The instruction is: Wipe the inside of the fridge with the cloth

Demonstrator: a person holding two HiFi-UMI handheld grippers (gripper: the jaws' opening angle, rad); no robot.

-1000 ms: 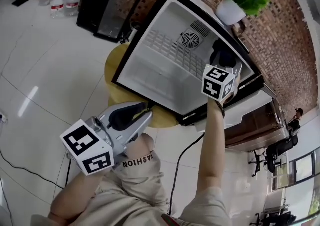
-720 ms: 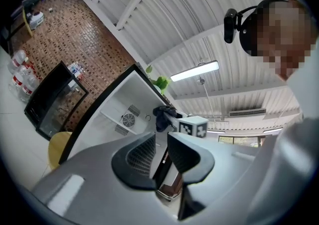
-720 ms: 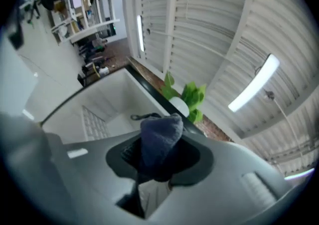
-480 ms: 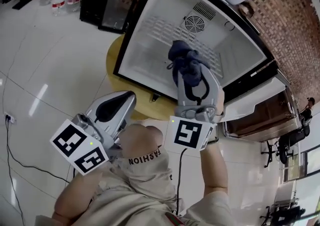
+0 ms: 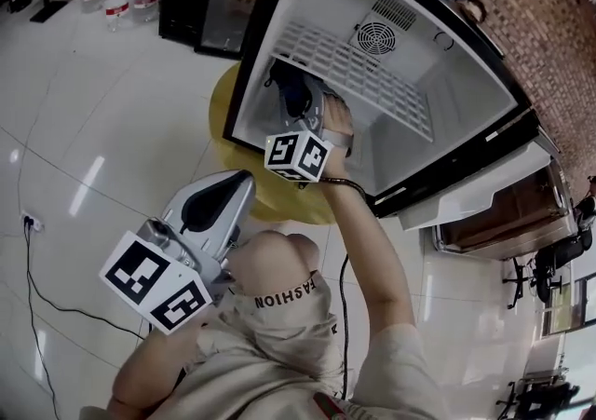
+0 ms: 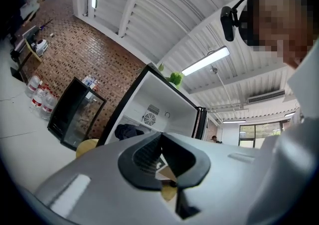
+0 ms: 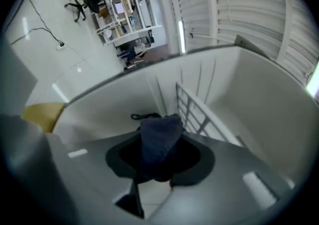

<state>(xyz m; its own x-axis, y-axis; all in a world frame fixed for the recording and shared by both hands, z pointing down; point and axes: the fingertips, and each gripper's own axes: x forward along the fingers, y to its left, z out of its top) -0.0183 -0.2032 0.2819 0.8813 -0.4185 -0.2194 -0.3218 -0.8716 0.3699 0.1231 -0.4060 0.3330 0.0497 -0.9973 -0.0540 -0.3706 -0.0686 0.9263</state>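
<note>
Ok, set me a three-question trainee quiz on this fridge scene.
1. True or false: the left gripper is open.
2. The cloth is: A) on the floor B) held in the right gripper C) held in the left gripper.
3. Fill in: the right gripper reaches inside the ____.

Key: 1 false, it is shut and empty; 2 B; 3 fridge.
</note>
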